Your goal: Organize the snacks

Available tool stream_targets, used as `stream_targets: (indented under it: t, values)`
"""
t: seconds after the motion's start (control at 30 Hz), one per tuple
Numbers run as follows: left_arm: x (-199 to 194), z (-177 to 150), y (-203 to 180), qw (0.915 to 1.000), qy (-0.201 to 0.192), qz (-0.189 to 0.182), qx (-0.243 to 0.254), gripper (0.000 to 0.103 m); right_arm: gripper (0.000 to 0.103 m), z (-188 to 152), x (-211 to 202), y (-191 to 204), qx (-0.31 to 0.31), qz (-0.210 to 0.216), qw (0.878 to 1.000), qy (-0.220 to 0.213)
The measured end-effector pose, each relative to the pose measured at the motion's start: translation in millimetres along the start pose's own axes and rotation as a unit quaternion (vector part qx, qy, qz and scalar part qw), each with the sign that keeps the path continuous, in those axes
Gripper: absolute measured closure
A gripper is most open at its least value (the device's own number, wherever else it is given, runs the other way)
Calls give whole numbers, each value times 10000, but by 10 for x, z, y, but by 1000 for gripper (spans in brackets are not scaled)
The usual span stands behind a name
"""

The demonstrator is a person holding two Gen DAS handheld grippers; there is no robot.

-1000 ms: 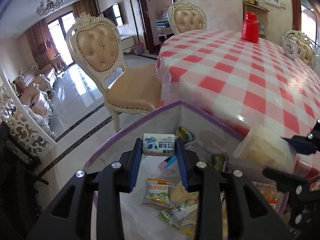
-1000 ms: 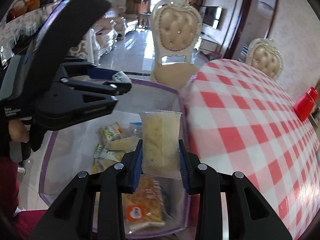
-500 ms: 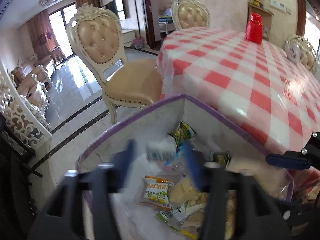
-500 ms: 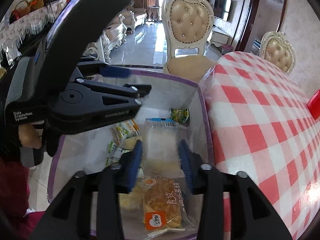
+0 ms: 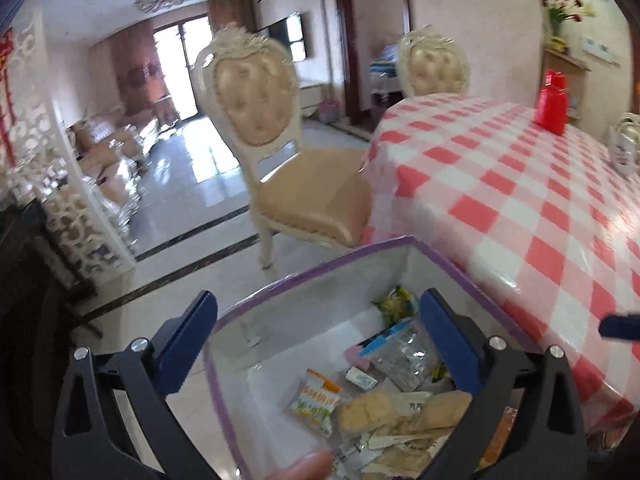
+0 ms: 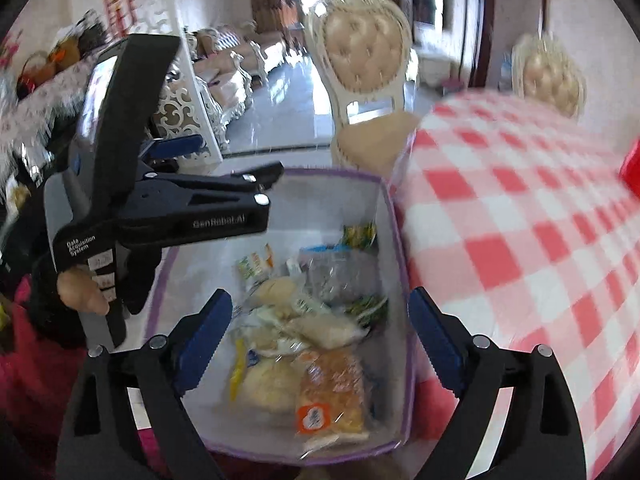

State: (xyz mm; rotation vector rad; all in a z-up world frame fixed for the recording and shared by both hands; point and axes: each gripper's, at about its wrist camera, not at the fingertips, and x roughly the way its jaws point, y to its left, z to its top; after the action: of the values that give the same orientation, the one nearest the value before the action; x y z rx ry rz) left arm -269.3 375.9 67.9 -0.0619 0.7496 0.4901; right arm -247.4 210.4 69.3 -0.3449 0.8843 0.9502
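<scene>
Snacks (image 6: 304, 344) lie heaped in the clear, purple-edged bin (image 6: 276, 456) beside the checked table (image 5: 532, 200). Above it the left gripper (image 5: 318, 334) and right gripper (image 6: 320, 334) have just spread wide, nothing between their jaws. Beyond stands a cream chair (image 5: 272, 128).

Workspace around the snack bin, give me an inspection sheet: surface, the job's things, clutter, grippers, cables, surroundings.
Surface: table under a red-and-white checked cloth, bare near the bin.
Job's things: clear purple-edged storage bin beside the table edge, holding loose snack packets, among them an orange-labelled cake packet and a green-and-white packet.
Clutter: red container far back on the table.
Grippers: left gripper and right gripper both over the bin; their jaws have just been opening, nothing between them.
Cables: nothing seen.
Surroundings: cream tufted dining chair, glossy tiled floor, sofas behind.
</scene>
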Motion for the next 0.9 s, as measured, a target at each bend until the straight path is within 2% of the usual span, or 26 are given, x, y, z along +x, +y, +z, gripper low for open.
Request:
stream_targets:
  t: [0.07, 0.13, 0.2, 0.4, 0.5, 0.9]
  values:
    - [40, -3, 0, 9996, 278, -78, -78, 2, 16, 4, 60, -58, 359, 151, 9986, 363]
    - [137, -20, 7, 9968, 673, -380, -200, 2, 16, 22, 123, -125, 636, 281, 9960, 567]
    - [228, -58, 27, 9925, 993, -613, -374, 2, 16, 7, 158, -158, 804, 171, 9942, 688]
    - [476, -199, 41, 9807, 1695, -724, -659, 2, 16, -18, 315, -176, 787, -387, 9921, 897]
    - [514, -239, -21, 9790, 1794, -755, -603, 2, 16, -44, 416, -161, 717, -652, 9911, 908]
    - [630, -297, -146, 9756, 2005, -773, -443, 2, 16, -141, 556, -194, 747, -815, 9883, 1046]
